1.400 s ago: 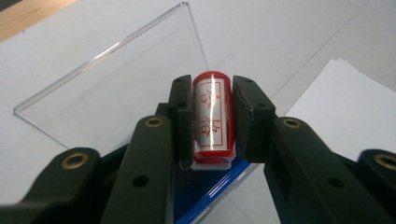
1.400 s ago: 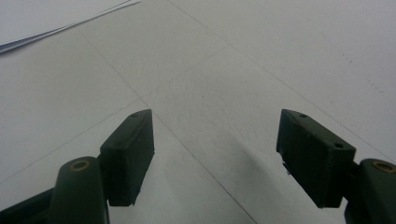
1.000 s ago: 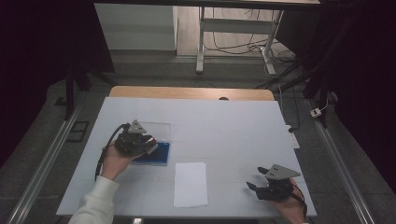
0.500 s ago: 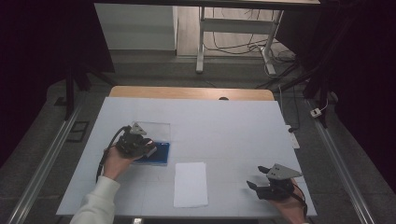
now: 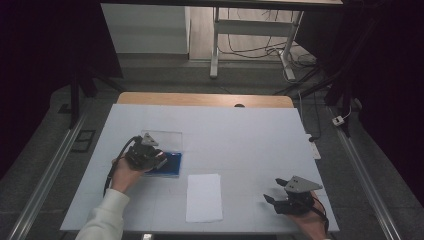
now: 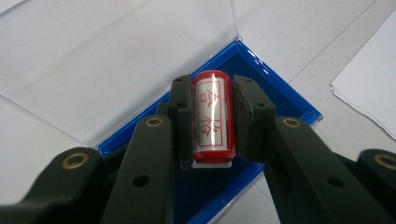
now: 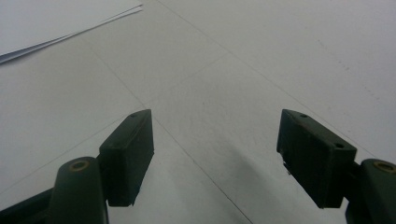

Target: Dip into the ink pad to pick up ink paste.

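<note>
A red stamp (image 6: 212,116) with a white label and red characters is clamped between the jaws of my left gripper (image 6: 212,119), just above a blue ink pad case (image 6: 275,102) whose clear lid (image 6: 116,56) lies open. From above, the left gripper (image 5: 159,161) hovers over the blue case (image 5: 170,165) at the table's left. A white sheet of paper (image 5: 204,197) lies near the front middle. My right gripper (image 5: 272,192) rests open at the front right, and nothing sits between its fingers (image 7: 128,156).
The white tabletop (image 5: 240,135) has a wooden strip (image 5: 200,99) along its far edge. A corner of the paper (image 7: 56,23) shows in the right gripper view. Beyond the table stand a metal frame (image 5: 250,30) and floor cables.
The left gripper with the stamp has shifted slightly over the blue case. The right gripper has stayed put.
</note>
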The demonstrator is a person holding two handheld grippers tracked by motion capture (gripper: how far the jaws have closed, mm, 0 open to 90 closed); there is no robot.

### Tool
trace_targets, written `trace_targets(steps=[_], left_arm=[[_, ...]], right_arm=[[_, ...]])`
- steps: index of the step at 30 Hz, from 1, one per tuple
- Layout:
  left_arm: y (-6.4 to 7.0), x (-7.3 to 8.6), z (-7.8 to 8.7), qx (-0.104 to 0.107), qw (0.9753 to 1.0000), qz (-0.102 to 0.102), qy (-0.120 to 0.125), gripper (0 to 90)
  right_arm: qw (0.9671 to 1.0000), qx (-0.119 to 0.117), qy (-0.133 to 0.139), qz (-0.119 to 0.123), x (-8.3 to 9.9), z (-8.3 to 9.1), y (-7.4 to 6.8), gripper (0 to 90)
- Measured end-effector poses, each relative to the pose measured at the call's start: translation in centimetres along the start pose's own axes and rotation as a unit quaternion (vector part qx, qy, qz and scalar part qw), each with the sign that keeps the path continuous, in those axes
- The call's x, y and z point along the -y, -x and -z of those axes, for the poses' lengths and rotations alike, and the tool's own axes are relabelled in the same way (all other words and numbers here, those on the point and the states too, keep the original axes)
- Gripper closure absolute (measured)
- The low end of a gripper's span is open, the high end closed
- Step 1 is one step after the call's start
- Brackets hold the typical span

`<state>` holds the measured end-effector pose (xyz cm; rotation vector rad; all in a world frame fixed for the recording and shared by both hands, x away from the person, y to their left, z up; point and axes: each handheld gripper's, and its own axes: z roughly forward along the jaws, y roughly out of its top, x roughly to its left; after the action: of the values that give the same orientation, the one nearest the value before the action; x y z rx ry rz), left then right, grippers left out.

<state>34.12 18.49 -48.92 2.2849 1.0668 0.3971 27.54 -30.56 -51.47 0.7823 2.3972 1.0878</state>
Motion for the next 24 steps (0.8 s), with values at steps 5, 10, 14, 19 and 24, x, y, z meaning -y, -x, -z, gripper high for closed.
trace_targets(steps=[5, 10, 14, 19, 24], left_arm=[[0.05, -0.03, -0.04, -0.001, 1.0, 0.0, -0.002, 70.2], [-0.11, -0.04, -0.14, 0.004, 0.9999, 0.008, -0.006, 70.3], [0.07, -0.07, -0.37, -0.001, 0.9999, 0.006, -0.012, 70.4], [0.13, 0.03, -0.45, -0.002, 0.9999, 0.009, -0.01, 70.6], [0.37, -0.2, -0.52, -0.009, 0.9998, 0.003, -0.018, 70.7]], right_arm=[[1.0, 0.0, -0.002, 0.001, 0.01, -0.03, 0.0, 26.8], [1.0, -0.001, -0.003, 0.001, -0.03, -0.08, -0.03, 26.8], [1.0, -0.001, -0.003, 0.002, -0.04, -0.13, -0.06, 26.8], [1.0, -0.002, -0.003, 0.004, -0.13, -0.2, -0.21, 26.8], [1.0, -0.002, -0.004, 0.004, -0.13, -0.22, -0.2, 26.8]])
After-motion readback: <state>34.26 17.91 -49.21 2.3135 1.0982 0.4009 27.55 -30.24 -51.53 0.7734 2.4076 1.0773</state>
